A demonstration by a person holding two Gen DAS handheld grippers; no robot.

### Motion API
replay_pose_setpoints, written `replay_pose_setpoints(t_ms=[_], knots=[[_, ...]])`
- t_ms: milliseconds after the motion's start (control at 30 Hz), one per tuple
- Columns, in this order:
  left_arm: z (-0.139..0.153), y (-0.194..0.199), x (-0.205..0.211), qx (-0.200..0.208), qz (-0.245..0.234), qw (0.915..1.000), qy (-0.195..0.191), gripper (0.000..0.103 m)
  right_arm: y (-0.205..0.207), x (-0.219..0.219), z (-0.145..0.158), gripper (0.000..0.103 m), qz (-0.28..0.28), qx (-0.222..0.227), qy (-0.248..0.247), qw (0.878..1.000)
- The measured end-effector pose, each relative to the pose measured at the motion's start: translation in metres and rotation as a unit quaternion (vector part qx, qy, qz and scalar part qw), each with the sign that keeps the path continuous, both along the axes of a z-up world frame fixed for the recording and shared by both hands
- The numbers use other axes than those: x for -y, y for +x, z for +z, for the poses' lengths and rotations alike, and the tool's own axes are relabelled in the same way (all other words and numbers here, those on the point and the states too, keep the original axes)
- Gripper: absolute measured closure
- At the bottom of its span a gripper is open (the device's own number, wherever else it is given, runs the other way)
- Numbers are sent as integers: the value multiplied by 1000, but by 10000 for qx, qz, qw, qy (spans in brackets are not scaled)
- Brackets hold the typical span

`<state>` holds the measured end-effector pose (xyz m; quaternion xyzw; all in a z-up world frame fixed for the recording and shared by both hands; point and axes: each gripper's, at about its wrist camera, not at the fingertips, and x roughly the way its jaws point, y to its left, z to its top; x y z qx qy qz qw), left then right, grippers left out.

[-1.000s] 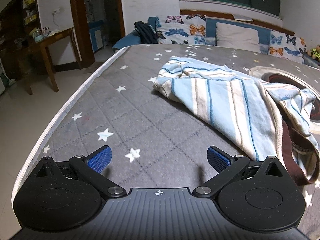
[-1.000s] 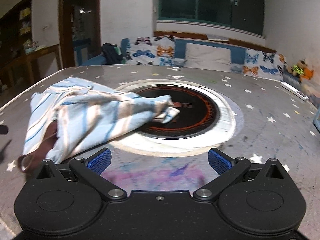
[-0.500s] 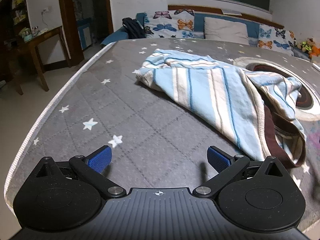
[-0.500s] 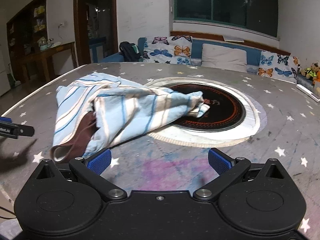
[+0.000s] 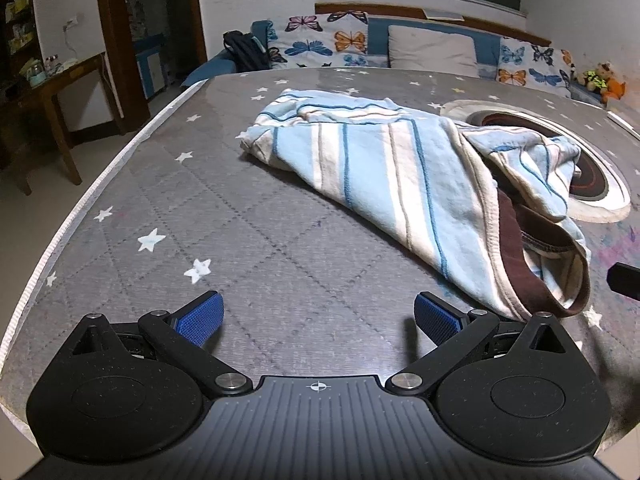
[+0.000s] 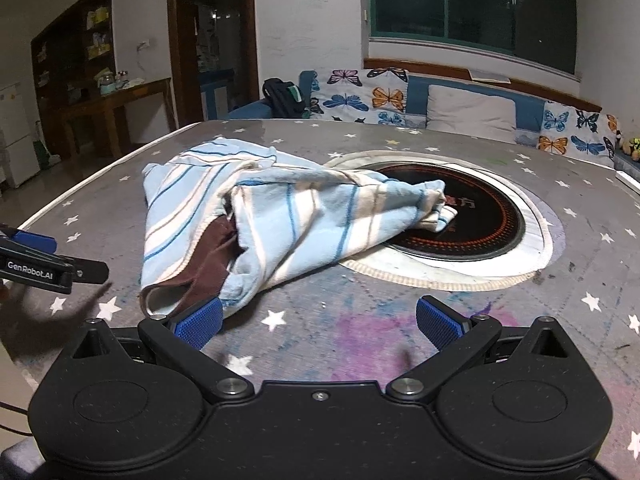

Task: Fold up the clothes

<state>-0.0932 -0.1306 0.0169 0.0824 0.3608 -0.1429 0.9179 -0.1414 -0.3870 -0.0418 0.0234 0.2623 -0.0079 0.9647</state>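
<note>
Both hand-held grippers (image 5: 318, 316) (image 6: 318, 322) drew back; shirt (image 6: 280, 216) nearer.

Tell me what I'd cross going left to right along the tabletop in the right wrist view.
Left gripper at the left edge → brown waistband opening → striped blue garment → round black-and-white inset → bare starred tablecloth.

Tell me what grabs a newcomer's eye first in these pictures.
A crumpled light-blue striped garment with a brown waistband lies heaped mid-surface on the grey star-printed quilted cover, one end draped over a round black-and-white mat. Both hand-held grippers, left and right, sit open at the near edge, gripping nothing. Butterfly-print cushions line the far wall.
</note>
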Motion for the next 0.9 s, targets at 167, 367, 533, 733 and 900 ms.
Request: replay_pose_setpoints(t_ms=[167, 367, 533, 733, 900], knots=[[1, 0, 3, 7, -53, 10000, -3, 0, 3, -7, 2, 0, 82, 12, 6, 10000], [2, 3, 8, 11, -93, 10000, 15, 0, 9, -11, 5, 0, 164, 30, 17, 9999], [4, 6, 11, 14, -117, 9999, 7, 0, 14, -12, 8, 0, 213, 38, 44, 9998], [6, 8, 15, 21, -164, 9999, 18, 0, 20, -12, 9, 0, 228, 17, 72, 9997], [8, 12, 18, 9, -185, 9998, 23, 0, 24, -11, 9, 0, 217, 5, 83, 9997]])
